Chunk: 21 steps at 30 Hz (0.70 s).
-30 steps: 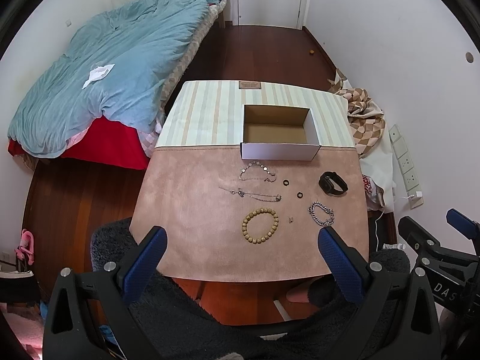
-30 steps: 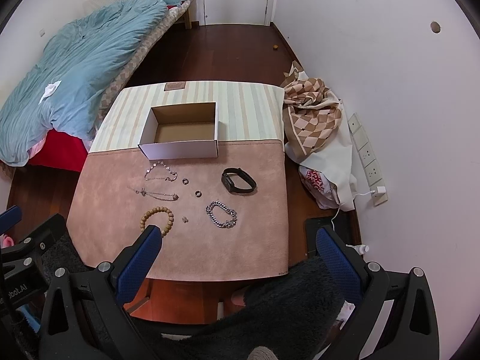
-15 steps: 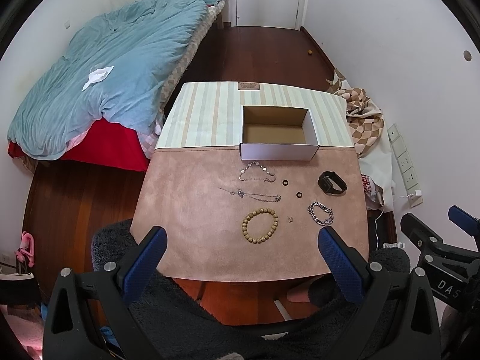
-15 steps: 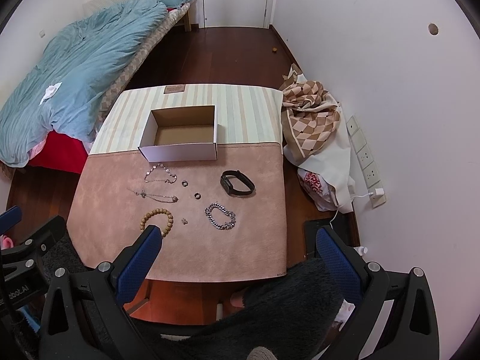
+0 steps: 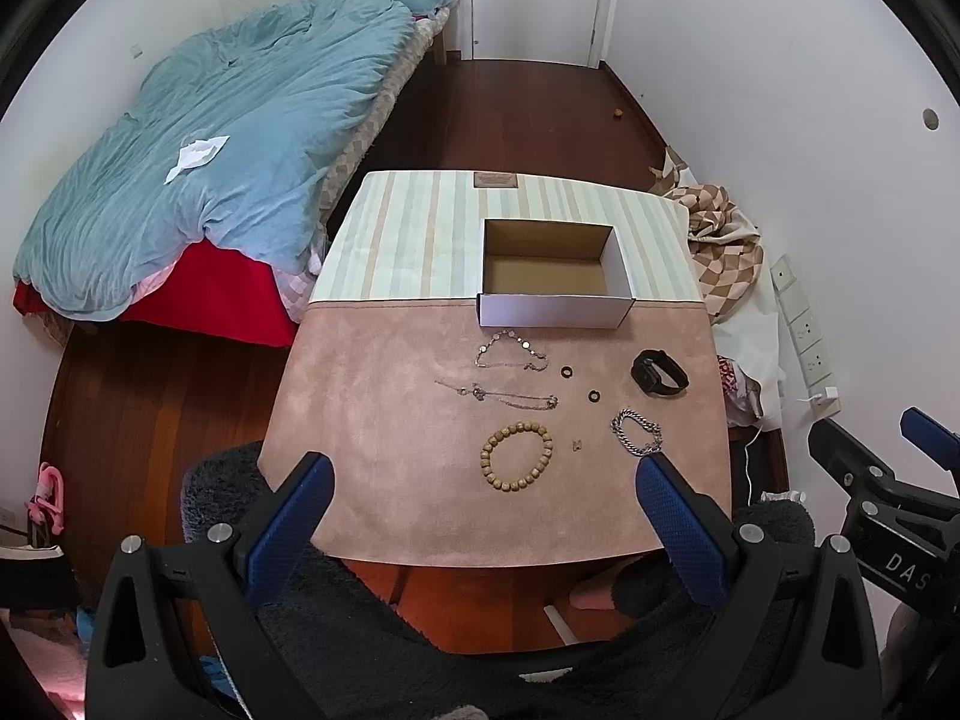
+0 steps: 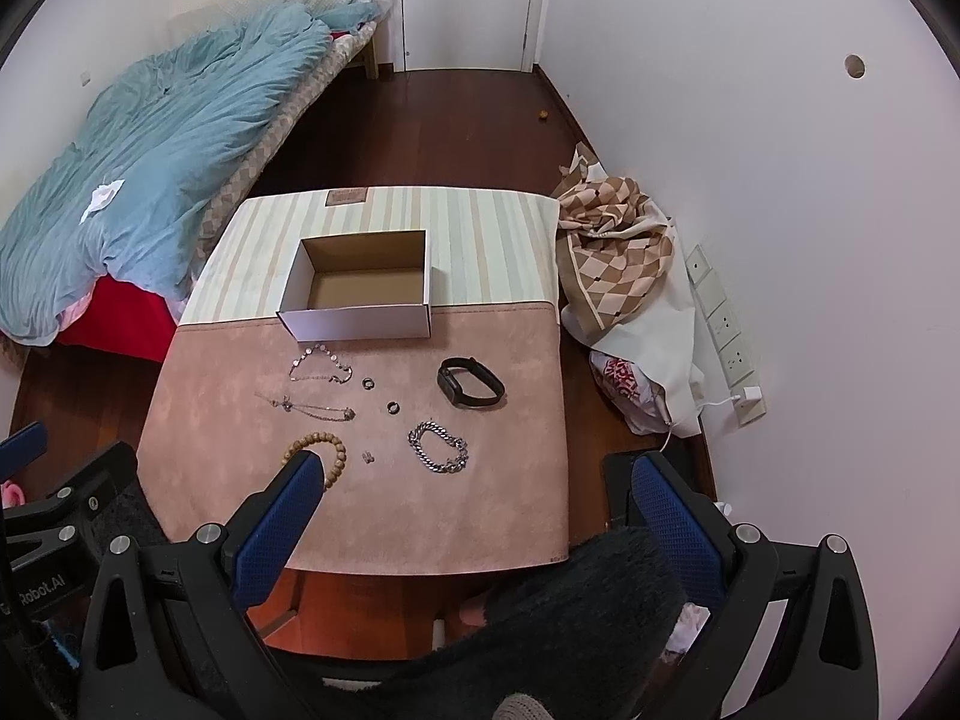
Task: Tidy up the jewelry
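An open empty cardboard box (image 5: 555, 273) (image 6: 360, 285) stands mid-table. In front of it on the pink mat lie a wooden bead bracelet (image 5: 516, 456) (image 6: 327, 450), a silver chain bracelet (image 5: 636, 432) (image 6: 438, 447), a black band (image 5: 659, 373) (image 6: 471, 382), two thin necklaces (image 5: 510, 354) (image 5: 498, 395), two small rings (image 5: 566, 371) (image 5: 594, 396) and a tiny charm (image 5: 577, 444). My left gripper (image 5: 480, 504) and right gripper (image 6: 474, 510) are both open and empty, held above the table's near edge.
A bed with a blue duvet (image 5: 198, 168) lies left. A checked cloth (image 6: 618, 252) and bags lie on the floor right of the table, by wall sockets (image 6: 720, 324). A dark fuzzy seat (image 5: 420, 630) is below the grippers.
Both views have shifted slightly, the cameras rising or tilting a little. Nothing on the table has moved.
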Available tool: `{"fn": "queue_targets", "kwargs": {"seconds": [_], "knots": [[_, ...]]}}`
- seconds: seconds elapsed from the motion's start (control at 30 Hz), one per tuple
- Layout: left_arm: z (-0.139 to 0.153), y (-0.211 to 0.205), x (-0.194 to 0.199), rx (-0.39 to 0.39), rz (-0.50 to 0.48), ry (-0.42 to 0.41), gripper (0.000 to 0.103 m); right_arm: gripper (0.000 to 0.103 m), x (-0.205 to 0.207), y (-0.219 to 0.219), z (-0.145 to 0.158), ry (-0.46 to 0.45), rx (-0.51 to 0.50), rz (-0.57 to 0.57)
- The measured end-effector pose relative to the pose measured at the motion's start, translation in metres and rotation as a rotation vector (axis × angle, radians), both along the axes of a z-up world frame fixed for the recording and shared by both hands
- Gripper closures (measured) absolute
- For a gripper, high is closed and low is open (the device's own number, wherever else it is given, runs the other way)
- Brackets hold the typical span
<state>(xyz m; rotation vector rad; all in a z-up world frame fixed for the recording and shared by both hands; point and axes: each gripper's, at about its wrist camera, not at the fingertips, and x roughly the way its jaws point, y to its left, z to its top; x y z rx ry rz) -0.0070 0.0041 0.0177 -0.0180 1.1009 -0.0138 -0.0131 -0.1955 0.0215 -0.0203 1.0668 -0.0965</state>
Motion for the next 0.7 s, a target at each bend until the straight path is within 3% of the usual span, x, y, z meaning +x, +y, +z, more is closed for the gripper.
{"fn": "queue_targets", "kwargs": {"seconds": [0.7], "knots": [[0.005,0.000,-0.004,-0.005,0.001,-0.018,0.000,0.000,-0.005,0.001,0.010,-0.032,-0.008,0.002]]}}
